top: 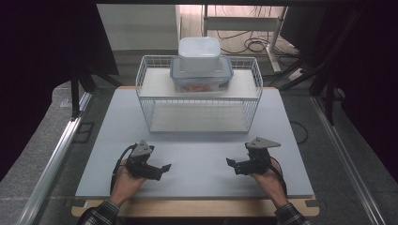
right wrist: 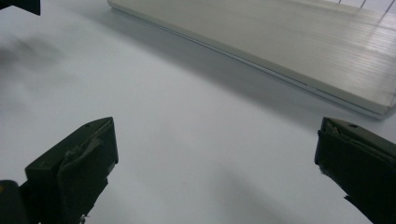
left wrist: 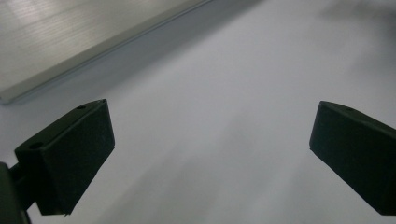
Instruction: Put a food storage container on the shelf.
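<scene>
Nearest the table's front edge, two hands come in from below, each holding a gripper low over the white table [top: 197, 183]. On the near left, the left gripper [top: 165, 168] points inward toward the middle, its jaws spread wide with nothing between them. Opposite it, the right gripper [top: 230, 162] mirrors this pose, jaws also spread and empty. Farther back stands a white wire rack [top: 145, 101]. On its upper shelf sits a clear lidded container [top: 202, 78] with a white box [top: 199, 54] stacked on top, well apart from both grippers.
</scene>
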Tool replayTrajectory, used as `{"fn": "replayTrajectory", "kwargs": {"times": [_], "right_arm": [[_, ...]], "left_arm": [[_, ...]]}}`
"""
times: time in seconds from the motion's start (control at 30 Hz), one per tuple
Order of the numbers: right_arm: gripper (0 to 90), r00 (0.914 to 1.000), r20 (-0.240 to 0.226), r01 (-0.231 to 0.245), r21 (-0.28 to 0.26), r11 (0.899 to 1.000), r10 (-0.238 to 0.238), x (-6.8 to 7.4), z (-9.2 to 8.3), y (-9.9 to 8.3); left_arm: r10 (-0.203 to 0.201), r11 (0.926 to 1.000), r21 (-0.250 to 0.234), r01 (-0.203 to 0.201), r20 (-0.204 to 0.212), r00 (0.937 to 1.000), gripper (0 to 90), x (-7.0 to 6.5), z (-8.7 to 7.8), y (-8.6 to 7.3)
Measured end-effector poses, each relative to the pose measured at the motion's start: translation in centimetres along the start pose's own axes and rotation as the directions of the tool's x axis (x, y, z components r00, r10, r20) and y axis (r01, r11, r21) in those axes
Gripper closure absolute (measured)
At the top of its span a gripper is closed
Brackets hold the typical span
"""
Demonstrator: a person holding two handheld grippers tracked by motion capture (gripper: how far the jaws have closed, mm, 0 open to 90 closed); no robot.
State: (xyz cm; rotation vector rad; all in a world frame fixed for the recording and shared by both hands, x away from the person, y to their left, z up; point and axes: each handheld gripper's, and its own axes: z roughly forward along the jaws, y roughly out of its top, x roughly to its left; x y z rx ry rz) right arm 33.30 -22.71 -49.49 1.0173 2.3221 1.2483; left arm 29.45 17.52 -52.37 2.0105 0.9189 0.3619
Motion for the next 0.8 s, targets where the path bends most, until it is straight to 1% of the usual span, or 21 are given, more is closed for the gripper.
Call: {"fn": "replayTrajectory", "kwargs": {"times": [0.17, 0.37, 0.6, 0.7, 0.8], "right_arm": [[0.0, 0.9999, 0.010, -0.005, 0.019, 1.000, 0.005, -0.1, -0.6, -0.8], [0.0, 0.9997, 0.026, 0.002, 0.042, 0.999, -0.003, -0.2, -1.1, -1.7], [0.0, 0.9996, 0.025, -0.016, 0.082, 0.997, 0.014, -0.5, -1.0, -2.6], [0.0, 0.9996, 0.024, -0.015, 0.098, 0.995, 0.013, -0.5, -0.7, -2.8], [0.0, 0.9995, 0.030, -0.006, 0.098, 0.995, 0.003, -0.5, -0.8, -2.7]], "left_arm": [[0.003, 0.9995, 0.031, -0.003, 0.001, 1.0000, 0.0, -0.1, -0.1, -0.7], [0.005, 0.9979, 0.064, -0.005, -0.004, 1.0000, 0.0, -0.1, -0.1, -1.1], [-0.001, 0.9932, 0.117, 0.002, -0.002, 1.0000, 0.0, 0.0, 0.4, -1.4], [0.000, 0.9922, 0.125, 0.000, -0.001, 1.0000, 0.0, 0.0, 0.5, -1.4], [0.001, 0.9925, 0.122, 0.000, -0.003, 1.0000, 0.0, 0.0, 0.5, -1.3]]}}
